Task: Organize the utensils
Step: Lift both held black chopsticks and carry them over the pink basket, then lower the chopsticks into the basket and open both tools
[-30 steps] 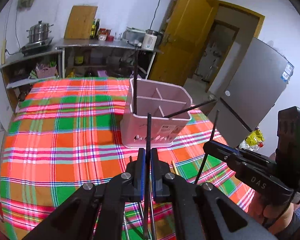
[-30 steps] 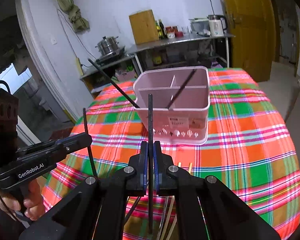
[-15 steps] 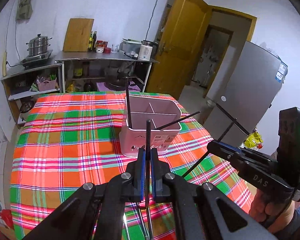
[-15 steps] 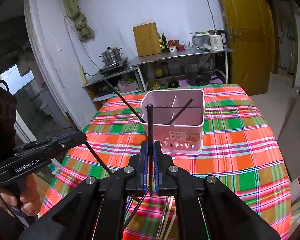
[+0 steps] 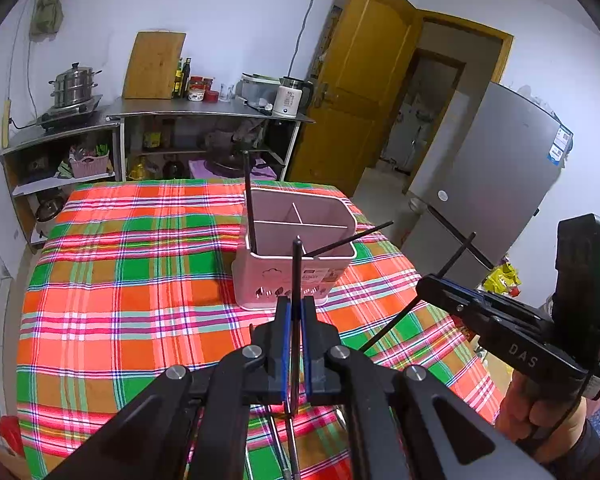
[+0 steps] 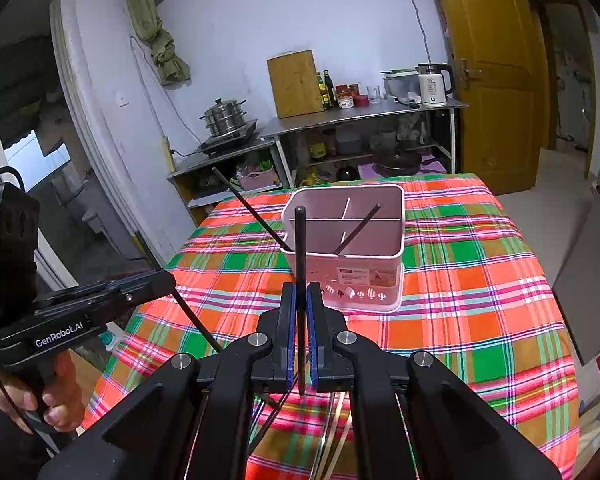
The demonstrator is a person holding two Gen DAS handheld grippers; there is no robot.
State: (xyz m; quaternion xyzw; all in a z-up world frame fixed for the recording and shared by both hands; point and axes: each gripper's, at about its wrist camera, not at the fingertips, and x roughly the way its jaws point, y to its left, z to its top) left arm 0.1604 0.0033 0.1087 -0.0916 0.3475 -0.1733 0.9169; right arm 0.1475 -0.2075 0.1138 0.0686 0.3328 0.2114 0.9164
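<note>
A pink divided utensil holder (image 5: 260,280) (image 6: 364,276) stands on the plaid tablecloth (image 5: 120,280). Two black chopsticks lean in it, one near upright (image 5: 249,200) and one slanting over the rim (image 5: 352,238). My left gripper (image 5: 294,308) is shut on a black chopstick (image 5: 296,272) that points up in front of the holder. My right gripper (image 6: 300,296) is shut on another black chopstick (image 6: 300,240), also short of the holder. Each gripper shows in the other's view, the right gripper (image 5: 432,284) and the left gripper (image 6: 156,280), both raised above the table.
More utensils (image 6: 340,432) lie on the cloth under the grippers. Behind the table is a steel counter (image 5: 204,114) with a kettle, jars, a pot and a cutting board. A yellow door (image 5: 364,80) and a grey fridge (image 5: 500,184) stand to the right.
Both grippers have risen and drawn back from the holder with their chopsticks, so it looks smaller and farther. Over the last half second they have stayed almost still.
</note>
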